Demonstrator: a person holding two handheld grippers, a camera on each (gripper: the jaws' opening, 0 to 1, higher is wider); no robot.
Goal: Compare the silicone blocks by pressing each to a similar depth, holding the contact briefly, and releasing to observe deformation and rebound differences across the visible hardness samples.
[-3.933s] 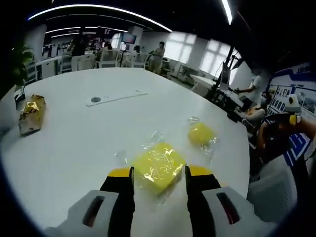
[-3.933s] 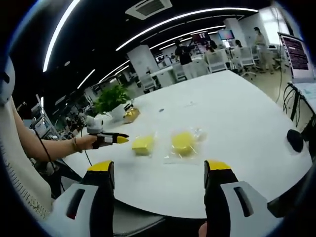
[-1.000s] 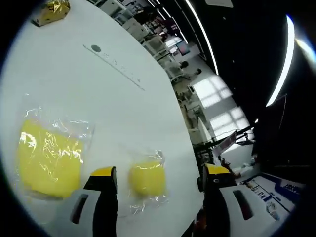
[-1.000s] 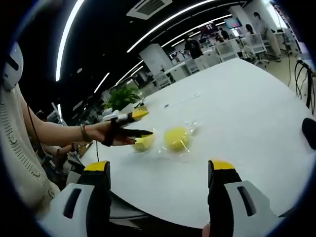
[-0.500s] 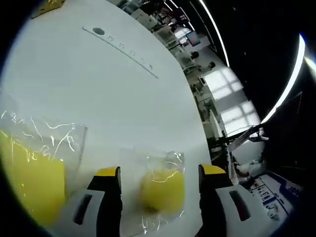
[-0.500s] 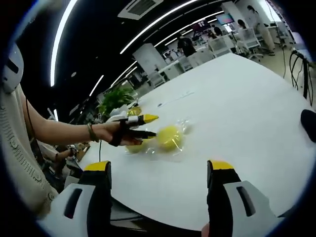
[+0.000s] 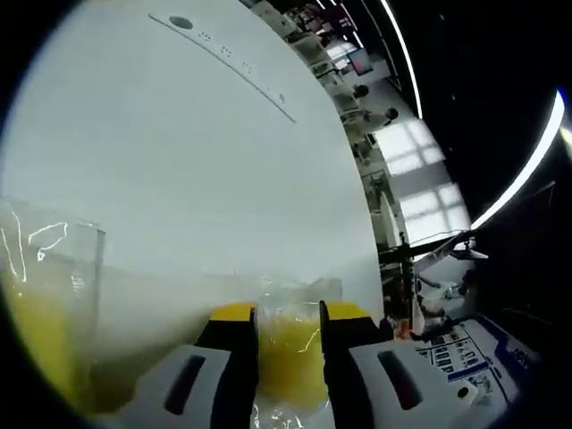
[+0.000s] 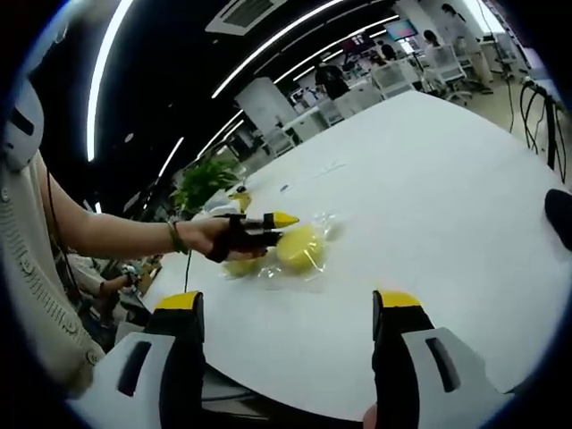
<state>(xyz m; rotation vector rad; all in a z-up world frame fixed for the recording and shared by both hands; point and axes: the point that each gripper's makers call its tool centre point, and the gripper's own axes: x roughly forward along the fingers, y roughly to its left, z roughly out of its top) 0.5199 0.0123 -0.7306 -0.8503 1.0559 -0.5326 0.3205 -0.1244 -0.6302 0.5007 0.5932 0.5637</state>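
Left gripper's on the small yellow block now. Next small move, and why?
Probably hold the squeeze briefly, then open. In the left gripper view, the left gripper has its jaws closed on the small bagged silicone block, while the right gripper hangs open, away from the white table.

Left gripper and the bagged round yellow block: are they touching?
Touching. In the left gripper view the left gripper has both jaws pressed against the sides of the round yellow block through its clear bag, with no gap on either side.
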